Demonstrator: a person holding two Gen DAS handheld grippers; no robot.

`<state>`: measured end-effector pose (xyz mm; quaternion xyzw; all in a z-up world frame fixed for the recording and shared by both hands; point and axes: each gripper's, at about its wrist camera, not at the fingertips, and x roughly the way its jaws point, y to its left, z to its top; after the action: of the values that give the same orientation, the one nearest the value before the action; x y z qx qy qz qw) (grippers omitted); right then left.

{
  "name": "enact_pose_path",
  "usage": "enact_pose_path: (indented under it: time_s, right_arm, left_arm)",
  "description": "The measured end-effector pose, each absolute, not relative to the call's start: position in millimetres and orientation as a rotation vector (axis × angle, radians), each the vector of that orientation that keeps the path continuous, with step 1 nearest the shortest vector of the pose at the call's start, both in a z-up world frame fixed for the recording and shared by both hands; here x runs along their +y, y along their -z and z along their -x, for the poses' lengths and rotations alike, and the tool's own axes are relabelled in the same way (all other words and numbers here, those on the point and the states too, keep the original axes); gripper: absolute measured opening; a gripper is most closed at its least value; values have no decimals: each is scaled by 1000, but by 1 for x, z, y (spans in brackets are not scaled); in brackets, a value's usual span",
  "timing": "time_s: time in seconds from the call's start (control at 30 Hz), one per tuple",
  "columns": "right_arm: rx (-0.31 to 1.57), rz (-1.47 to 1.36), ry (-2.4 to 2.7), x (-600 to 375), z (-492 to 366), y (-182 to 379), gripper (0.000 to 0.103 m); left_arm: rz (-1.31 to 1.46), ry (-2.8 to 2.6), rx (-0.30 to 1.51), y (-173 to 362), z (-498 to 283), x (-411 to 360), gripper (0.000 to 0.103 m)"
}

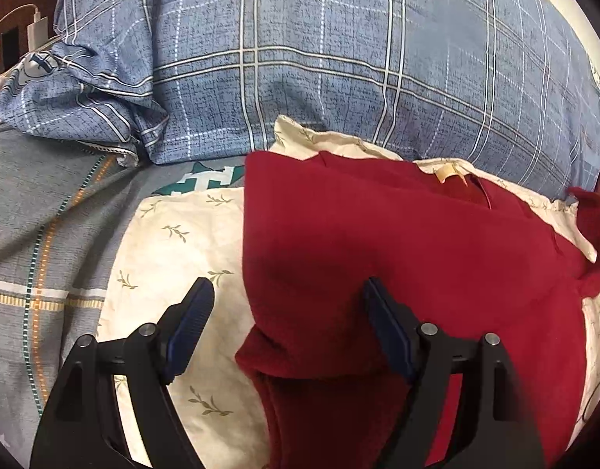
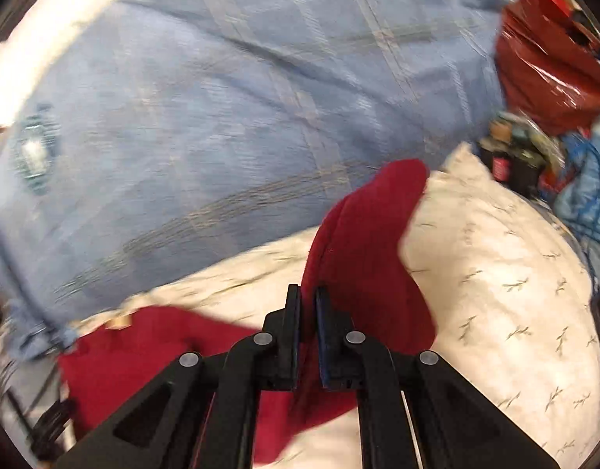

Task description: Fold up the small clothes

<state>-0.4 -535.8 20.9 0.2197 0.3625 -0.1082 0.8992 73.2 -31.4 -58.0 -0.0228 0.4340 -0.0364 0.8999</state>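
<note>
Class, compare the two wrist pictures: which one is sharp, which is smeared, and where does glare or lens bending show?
Left wrist view: sharp; the plaid quilt lines bow with the fisheye, corners dark. Right wrist view: motion-smeared quilt; the right gripper and red garment it pinches stay fairly crisp; glare on the shiny red bag.

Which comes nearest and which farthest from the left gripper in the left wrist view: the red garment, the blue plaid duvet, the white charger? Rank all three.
From the left gripper, open:
1. Red garment, lying between and ahead of the fingers, on the cream pillow.
2. Blue plaid duvet, beyond the pillow, across the top.
3. White charger, far upper left, past the duvet's edge.
</note>
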Motion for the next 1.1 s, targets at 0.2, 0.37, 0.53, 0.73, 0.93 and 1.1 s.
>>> enact_pose_path:
  time_s: [0.2,0.37,0.53,0.73,0.93,1.1]
  right_arm:
    - [781,-394,-137,-440,24,-37,7]
    - [919,-304,-269,-376,36,6,8]
    - [1058,-279,-256,-358,41,33,17]
    - [892,-275,-338,-341,43,-23,60]
    - [848,-60,-271,-285,1,-22,61]
    - [924,87,-103,-267,-56,37,57]
  left_arm:
    - [109,73,849,46,-67,-20,78]
    - [143,101,824,39,-62,-18,78]
    - [134,107,829,40,-61,-21,78]
    - [131,105,861,50,-64,-22,78]
    - [123,110,854,49,-62,-22,78]
    - [135,110,844,44,-62,-17,78]
